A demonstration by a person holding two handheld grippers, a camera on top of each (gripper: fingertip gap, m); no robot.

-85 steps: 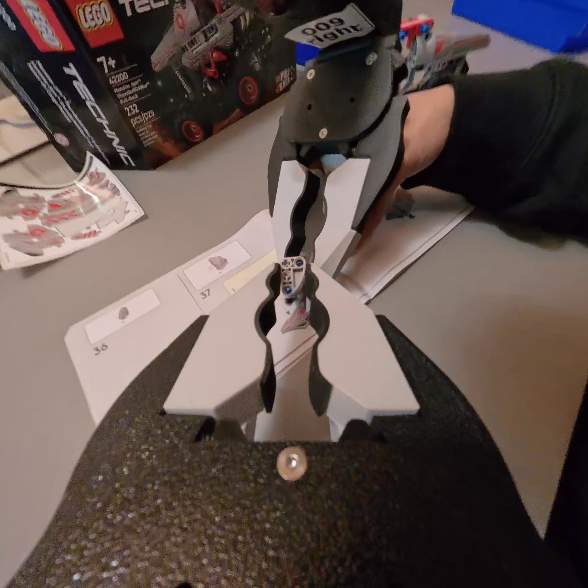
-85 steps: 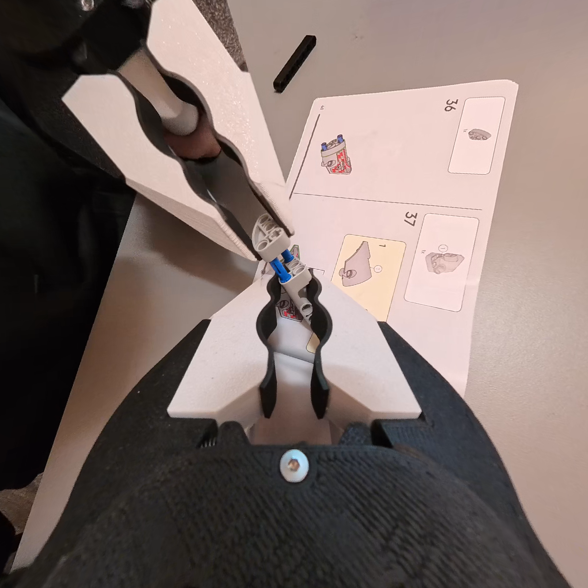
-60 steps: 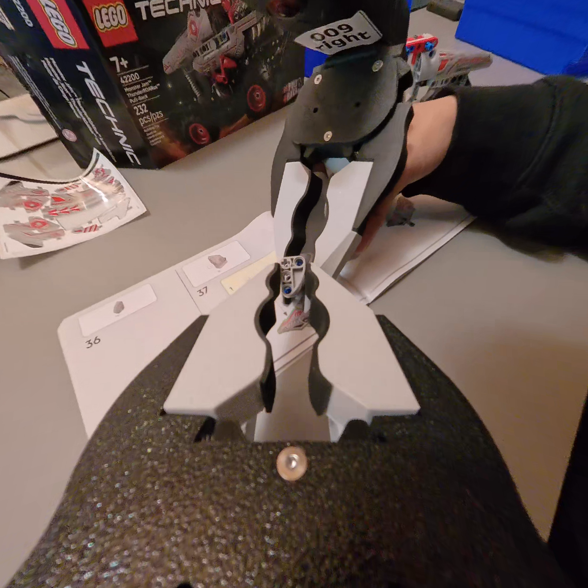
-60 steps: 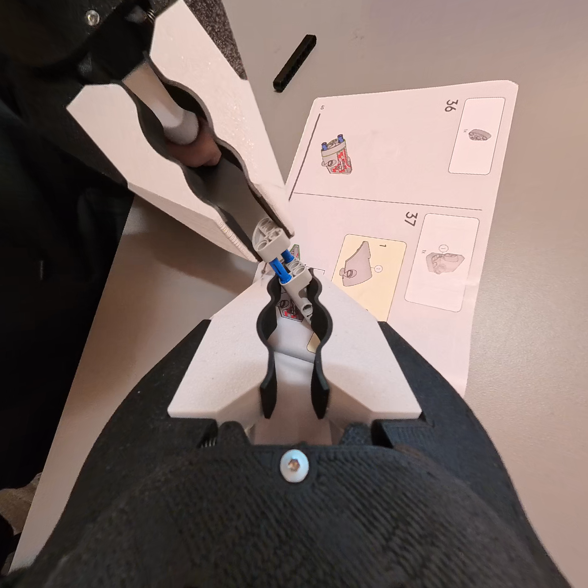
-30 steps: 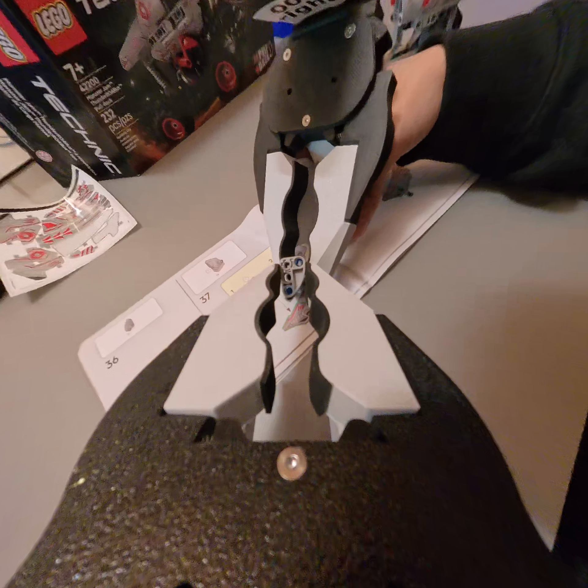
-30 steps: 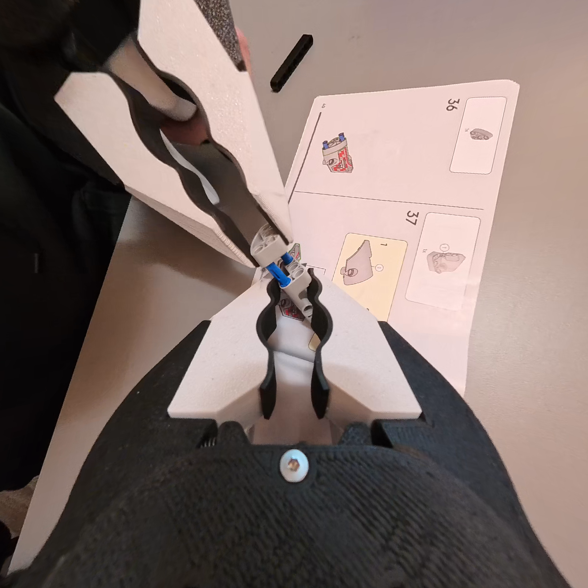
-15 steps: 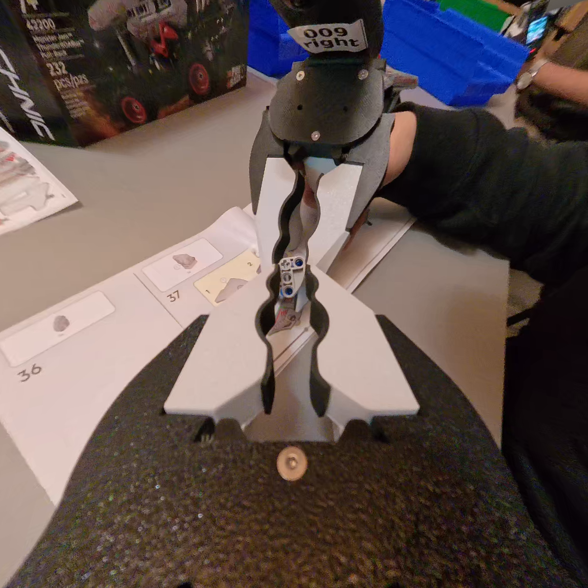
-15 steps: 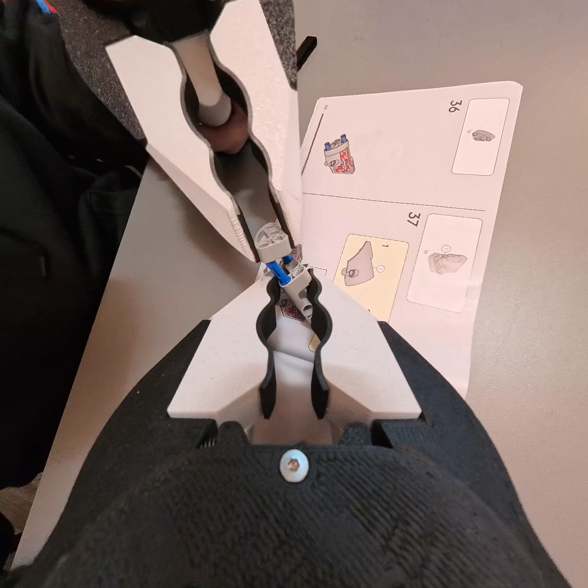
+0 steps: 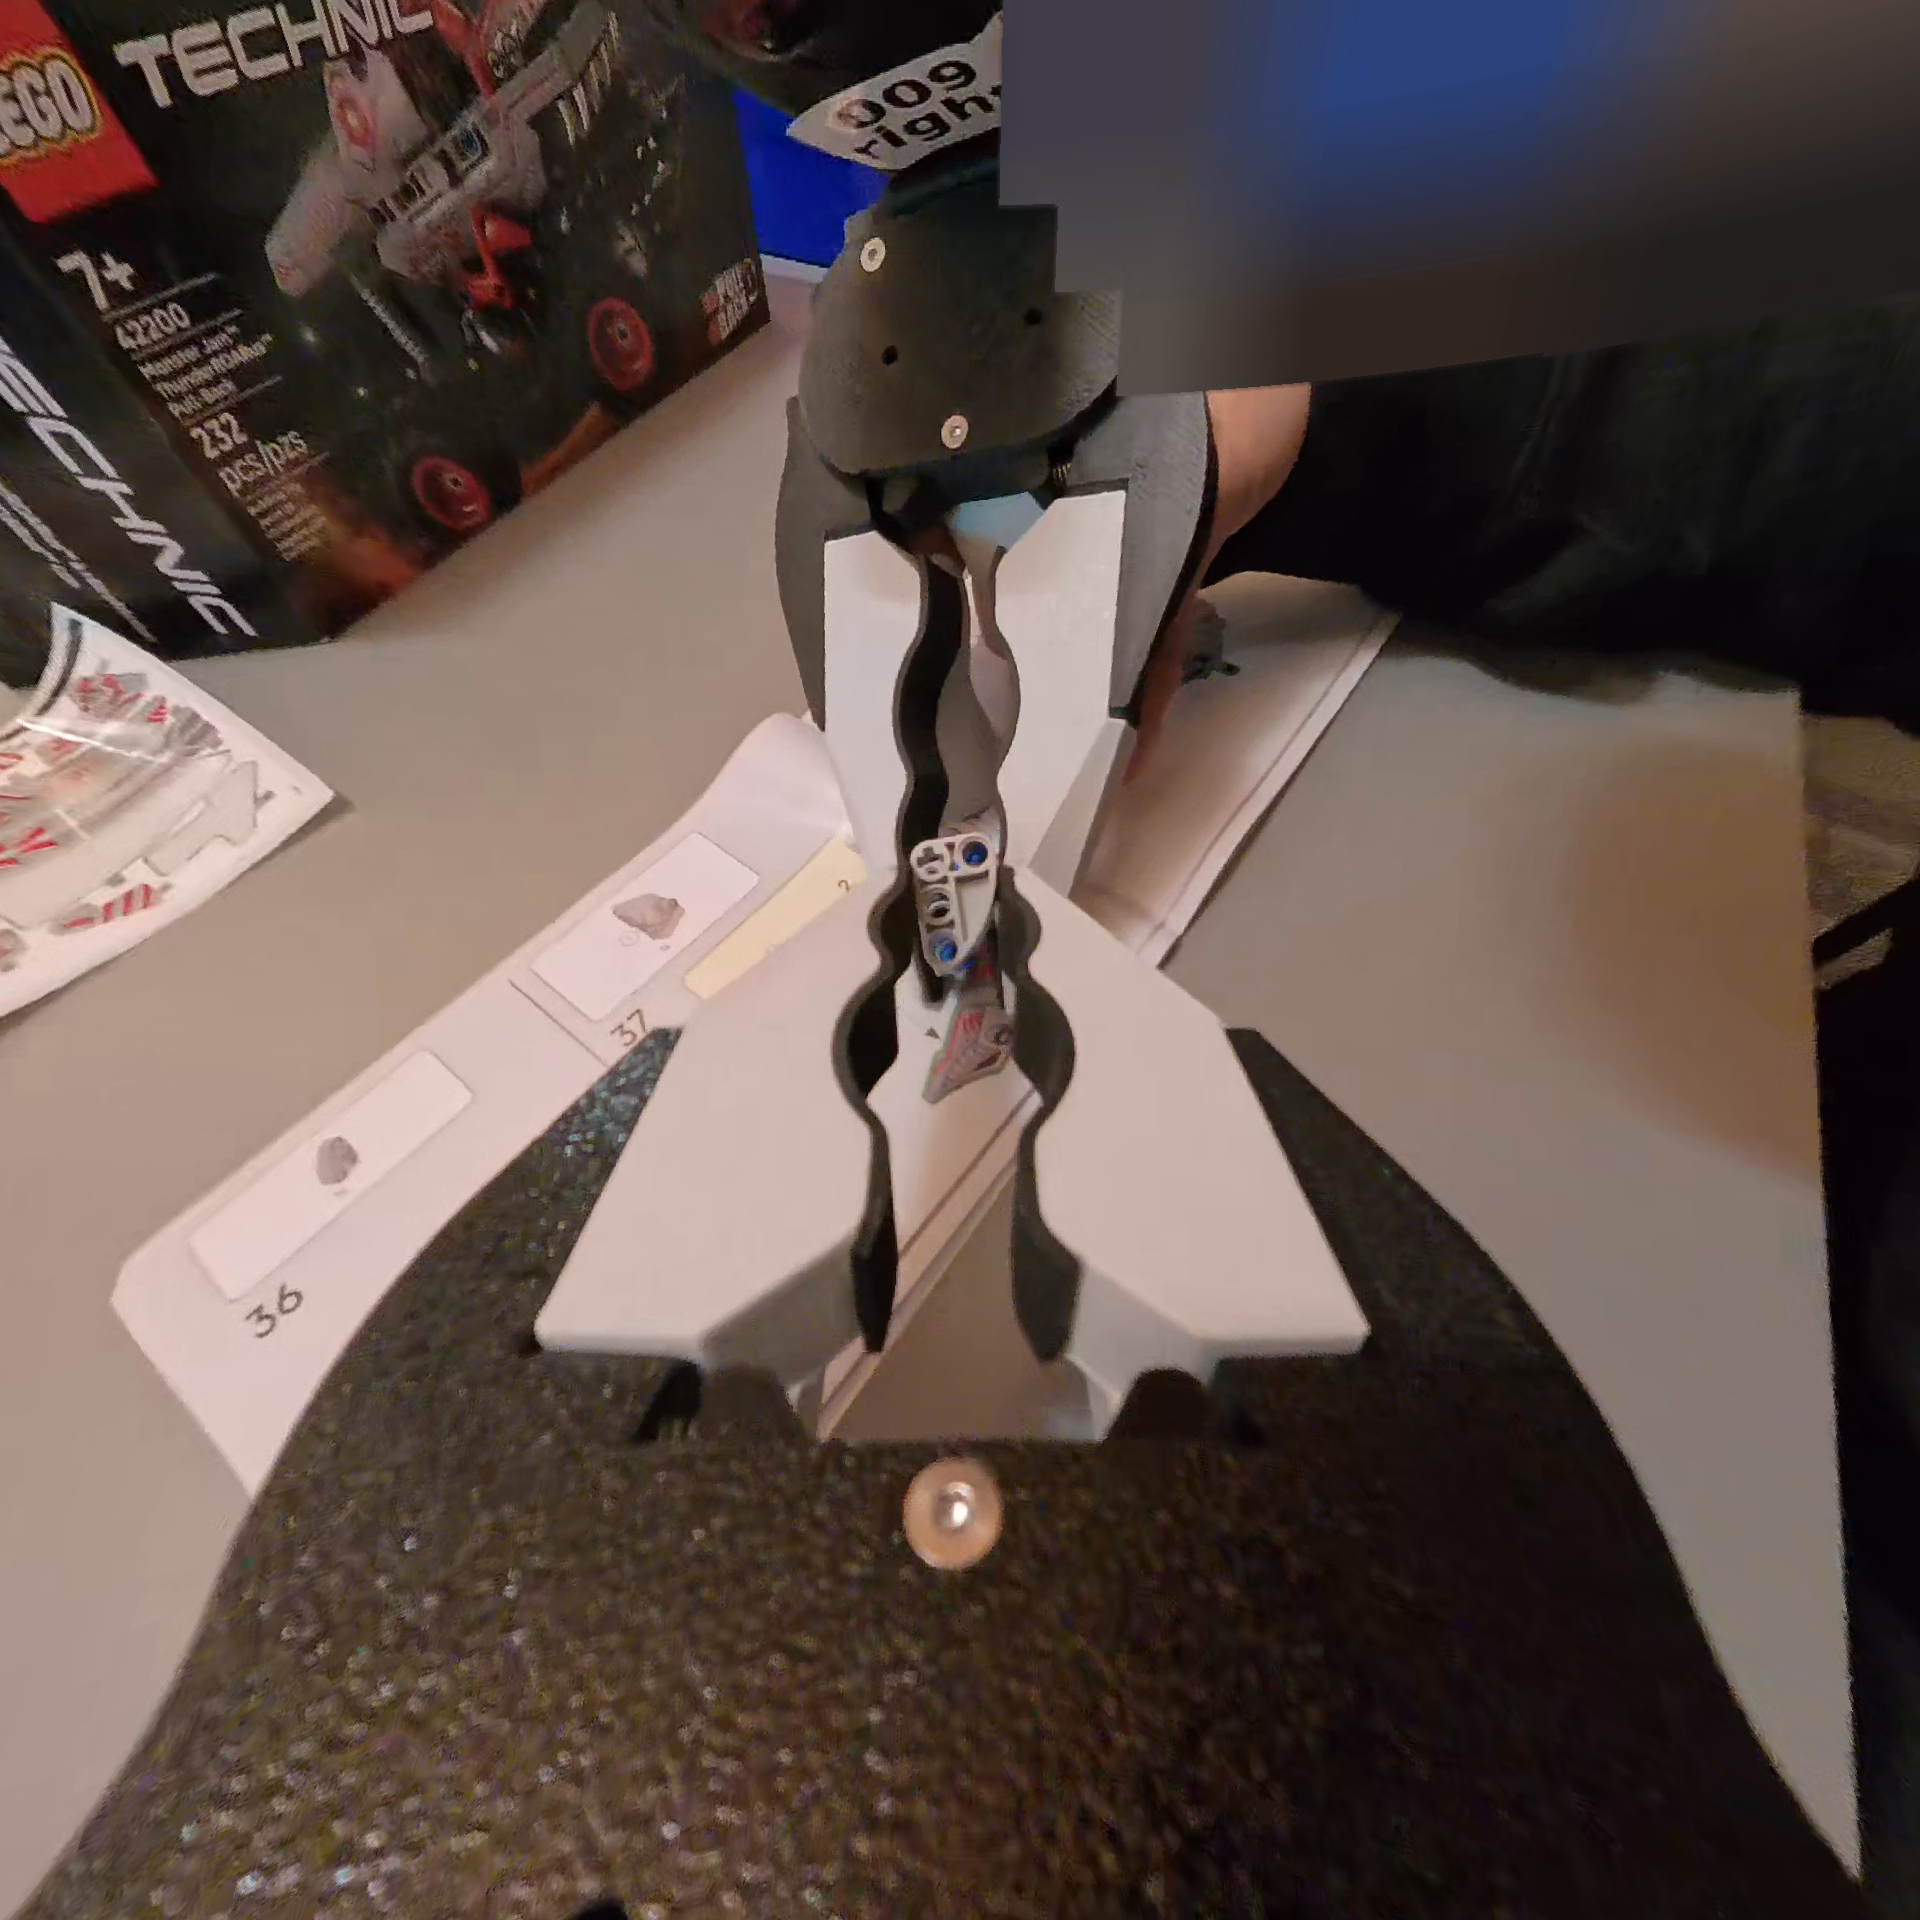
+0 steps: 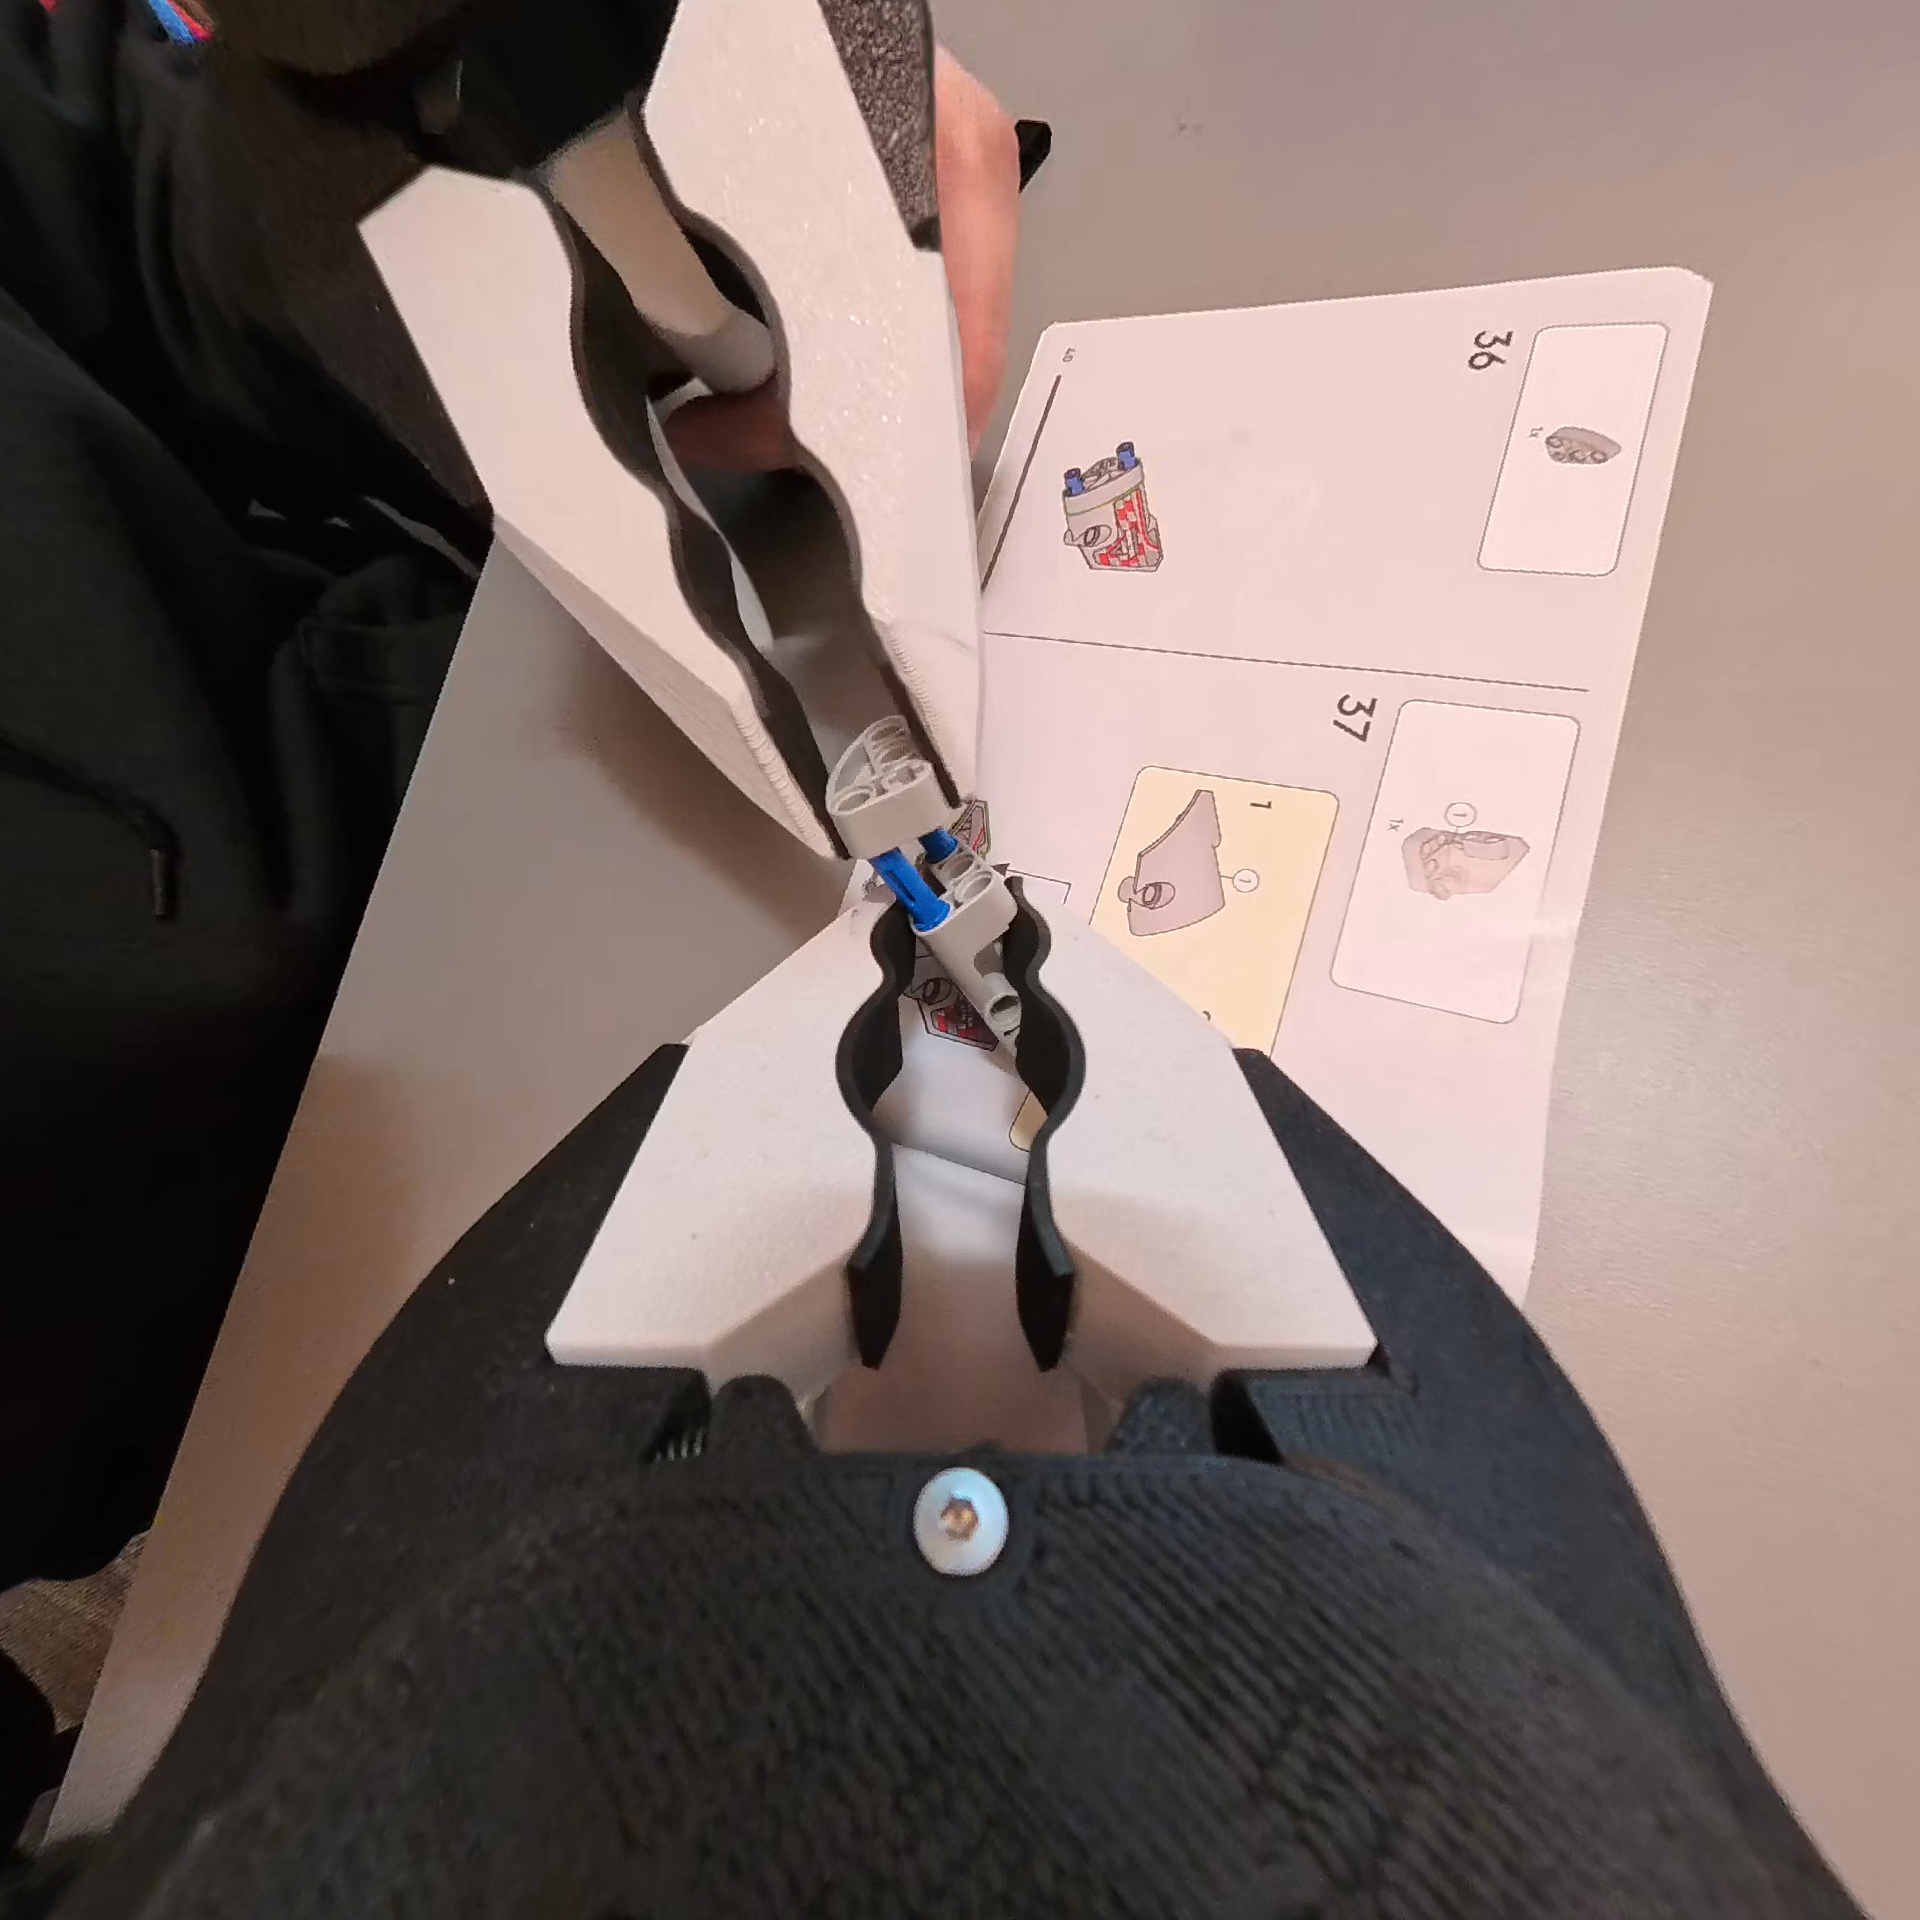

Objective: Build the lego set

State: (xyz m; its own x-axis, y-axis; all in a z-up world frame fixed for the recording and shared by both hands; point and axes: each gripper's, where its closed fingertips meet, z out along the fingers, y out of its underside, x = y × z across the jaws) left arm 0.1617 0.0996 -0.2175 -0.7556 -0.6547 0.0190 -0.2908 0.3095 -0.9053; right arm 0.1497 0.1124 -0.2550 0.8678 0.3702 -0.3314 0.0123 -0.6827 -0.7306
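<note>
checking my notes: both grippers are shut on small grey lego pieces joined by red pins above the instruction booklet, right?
Almost. The pins are blue, not red, as the right wrist view shows. The rest holds: left gripper and right gripper are each shut on a grey piece above the instruction booklet.

Both grippers meet tip to tip over the instruction booklet [image 10: 1299, 582], which lies open on the table [image 9: 1455, 987]. Left gripper [image 10: 883, 790] pinches a small lego piece [image 10: 883, 795]; right gripper [image 10: 961, 935] pinches a sub-assembly [image 10: 961, 909], pins btwn them. Behind-left: lego box [image 9: 364, 291], w/ sticker sheet [image 9: 114, 790] in front of it
</note>
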